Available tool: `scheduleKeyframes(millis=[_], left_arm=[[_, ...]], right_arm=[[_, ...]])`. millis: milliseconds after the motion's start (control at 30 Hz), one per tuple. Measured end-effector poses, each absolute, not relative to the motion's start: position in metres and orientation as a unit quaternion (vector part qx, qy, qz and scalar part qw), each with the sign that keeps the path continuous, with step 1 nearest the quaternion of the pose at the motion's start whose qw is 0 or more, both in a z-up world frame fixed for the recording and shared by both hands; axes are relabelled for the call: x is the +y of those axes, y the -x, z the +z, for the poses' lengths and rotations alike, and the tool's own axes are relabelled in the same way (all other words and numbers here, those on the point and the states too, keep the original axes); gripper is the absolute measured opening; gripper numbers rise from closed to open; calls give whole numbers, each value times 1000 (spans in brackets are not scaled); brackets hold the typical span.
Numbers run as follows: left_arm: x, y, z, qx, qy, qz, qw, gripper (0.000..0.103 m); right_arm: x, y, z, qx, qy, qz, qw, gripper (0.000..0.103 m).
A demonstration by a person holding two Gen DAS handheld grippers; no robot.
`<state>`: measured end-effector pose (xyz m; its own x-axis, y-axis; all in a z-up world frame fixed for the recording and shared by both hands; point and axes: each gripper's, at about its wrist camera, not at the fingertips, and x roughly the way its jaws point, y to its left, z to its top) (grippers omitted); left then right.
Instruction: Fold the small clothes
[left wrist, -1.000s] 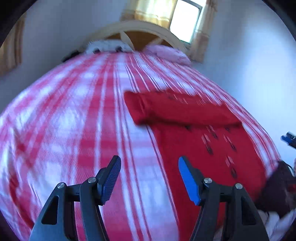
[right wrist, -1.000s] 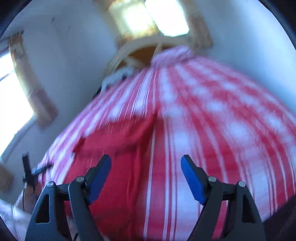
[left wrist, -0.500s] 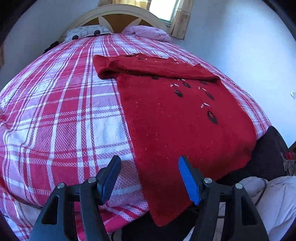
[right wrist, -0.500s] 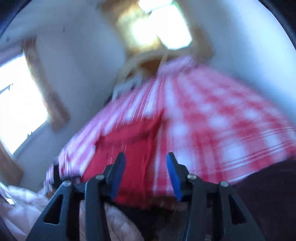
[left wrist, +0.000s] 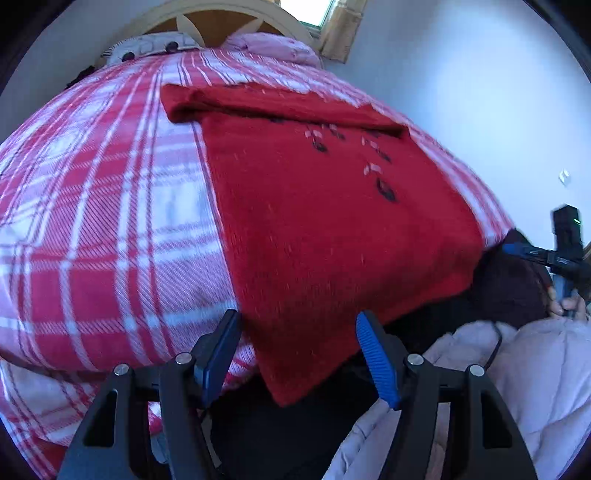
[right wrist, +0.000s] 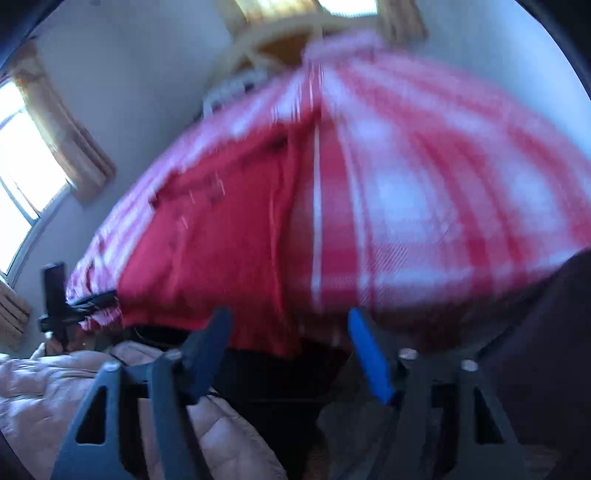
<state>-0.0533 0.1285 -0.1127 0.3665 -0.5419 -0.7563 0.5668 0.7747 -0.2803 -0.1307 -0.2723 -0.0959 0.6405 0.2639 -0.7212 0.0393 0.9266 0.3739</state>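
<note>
both claws (left wrist: pixel 297 356) (right wrist: pixel 290 349) gape over red sweater (left wrist: pixel 332 229) on plaid bed (left wrist: pixel 110 221).

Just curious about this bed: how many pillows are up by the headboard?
2. A white pillow with dark spots lies on the left against the wooden headboard; a pink pillow lies to its right, below the window. The bedspread's bulge may hide others.
</note>
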Motion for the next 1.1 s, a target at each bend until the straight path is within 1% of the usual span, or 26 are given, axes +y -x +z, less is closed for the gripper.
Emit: scheduleKeyframes(millis=[100, 167, 267, 367, 400, 433, 467, 500, 533, 567, 600, 700, 767, 867, 1000, 1100], left_arm=[[122, 56, -125, 463, -29, -335, 821, 66], [119, 55, -131, 470, -24, -340, 814, 66], [116, 50, -140, 481, -10, -336, 810, 66], [114, 45, -144, 480, -4, -328, 814, 66], [114, 45, -145, 481, 0, -331, 812, 66], [114, 45, -145, 479, 1, -333, 812, 60], [114, 47, -144, 475, -3, -336, 814, 52], [114, 48, -143, 473, -6, -339, 813, 27], [115, 47, -142, 476, -2, -343, 810, 14], [117, 45, -141, 479, 9, -347, 806, 13], [119, 45, -139, 482, 21, -351, 802, 8], [122, 49, -122, 474, 36, -378, 795, 7], [127, 50, -100, 452, 55, -397, 797, 7], [135, 37, -71, 431, 104, -402, 801, 7], [134, -10, -38, 414, 146, -377, 816, 7], [124, -62, -33, 425, 163, -342, 822, 7]], right_arm=[[-263, 113, -131, 461, -205, 74, 860, 62], [-260, 107, -136, 470, -207, 103, 852, 62], [-244, 94, -139, 474, -167, 107, 858, 62], [-237, 82, -147, 485, -177, 133, 846, 62], [-234, 79, -151, 489, -176, 142, 842, 48], [-234, 78, -157, 491, -174, 148, 840, 35], [-232, 78, -158, 494, -170, 154, 839, 14], [-231, 81, -155, 491, -169, 162, 839, 15], [-234, 85, -152, 485, -173, 170, 840, 14], [-236, 87, -148, 476, -186, 183, 840, 14], [-240, 89, -143, 467, -205, 194, 838, 13], [-248, 97, -124, 438, -250, 234, 831, 13], [-250, 98, -107, 421, -261, 251, 831, 13], [-259, 93, -85, 392, -294, 280, 825, 13], [-272, 58, -52, 352, -343, 297, 819, 12], [-284, 22, -42, 334, -368, 281, 821, 12]])
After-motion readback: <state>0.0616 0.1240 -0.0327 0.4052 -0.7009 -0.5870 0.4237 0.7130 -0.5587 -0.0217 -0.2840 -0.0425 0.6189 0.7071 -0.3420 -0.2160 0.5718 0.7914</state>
